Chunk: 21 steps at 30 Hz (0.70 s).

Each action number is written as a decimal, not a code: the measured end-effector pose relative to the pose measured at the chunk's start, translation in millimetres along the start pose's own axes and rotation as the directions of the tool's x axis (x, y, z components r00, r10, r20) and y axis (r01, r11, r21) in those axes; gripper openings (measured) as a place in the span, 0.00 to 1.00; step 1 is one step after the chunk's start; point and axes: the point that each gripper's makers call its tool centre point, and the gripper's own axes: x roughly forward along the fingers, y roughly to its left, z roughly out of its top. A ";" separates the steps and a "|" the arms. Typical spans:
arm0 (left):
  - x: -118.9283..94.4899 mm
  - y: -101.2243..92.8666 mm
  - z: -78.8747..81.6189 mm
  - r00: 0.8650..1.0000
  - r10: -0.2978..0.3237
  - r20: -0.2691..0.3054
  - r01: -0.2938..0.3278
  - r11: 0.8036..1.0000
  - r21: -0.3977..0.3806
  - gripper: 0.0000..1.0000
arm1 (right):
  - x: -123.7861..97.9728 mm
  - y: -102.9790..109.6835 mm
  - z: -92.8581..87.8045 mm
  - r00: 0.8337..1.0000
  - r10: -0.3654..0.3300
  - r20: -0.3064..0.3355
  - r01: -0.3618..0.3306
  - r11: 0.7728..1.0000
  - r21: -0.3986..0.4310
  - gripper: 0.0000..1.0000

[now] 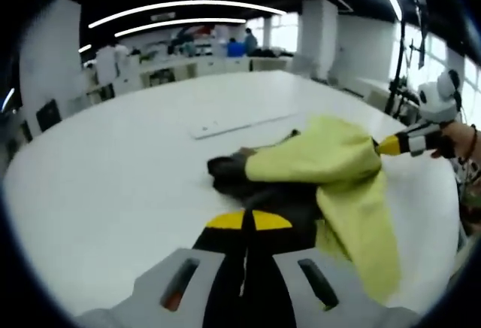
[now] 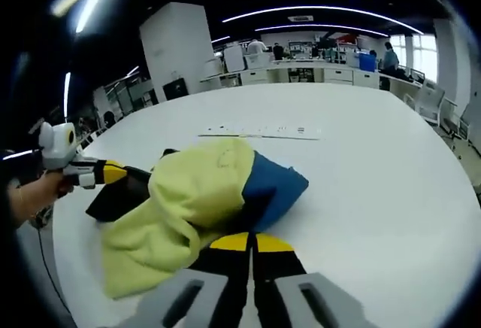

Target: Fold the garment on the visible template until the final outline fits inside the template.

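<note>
A crumpled garment (image 1: 331, 162) of pale yellow, black and blue cloth lies bunched on the white table (image 1: 113, 170). My left gripper (image 1: 248, 213) is at its near black edge, jaws together on the dark cloth. In the same view my right gripper (image 1: 381, 146) comes in from the right, held by a hand, its tip pinching the yellow cloth. In the right gripper view the garment (image 2: 195, 192) shows a blue part on its right. My right gripper (image 2: 252, 238) is shut at its near edge, and the left gripper (image 2: 120, 172) holds the black corner on the left.
A thin pale strip (image 1: 240, 126) lies flat on the table beyond the garment, also seen as the strip (image 2: 263, 131). The table's rounded edge runs close on the near side. Desks, chairs and people stand far back in the room.
</note>
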 end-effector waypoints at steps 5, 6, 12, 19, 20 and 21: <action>-7.2 12.4 -4.5 1.000 0.028 -0.009 -0.028 1.000 0.005 0.00 | -6.1 -4.9 3.0 1.000 -0.001 0.001 0.001 1.000 0.006 0.00; -8.4 14.1 -4.7 0.999 0.032 -0.009 -0.032 0.999 -0.002 0.00 | -7.1 -5.6 3.4 1.000 0.000 -0.001 0.000 1.000 0.007 0.00; -14.2 34.3 -11.0 0.994 0.101 -0.031 -0.101 0.995 0.020 0.00 | -14.6 -11.5 3.0 1.000 -0.004 -0.021 0.004 1.000 0.010 0.00; -20.0 57.2 -20.3 0.985 0.166 -0.054 -0.166 0.986 0.006 0.00 | -20.9 -24.7 -0.6 0.999 -0.029 -0.038 0.031 0.999 0.031 0.00; -20.5 60.9 -21.1 0.982 0.178 -0.056 -0.178 0.984 0.011 0.00 | -21.8 -27.6 -1.0 0.999 -0.034 -0.040 0.035 0.999 0.032 0.00; -20.6 62.0 -21.2 0.982 0.181 -0.057 -0.181 0.983 0.013 0.00 | -22.1 -28.4 -1.0 0.999 -0.035 -0.040 0.036 0.999 0.032 0.00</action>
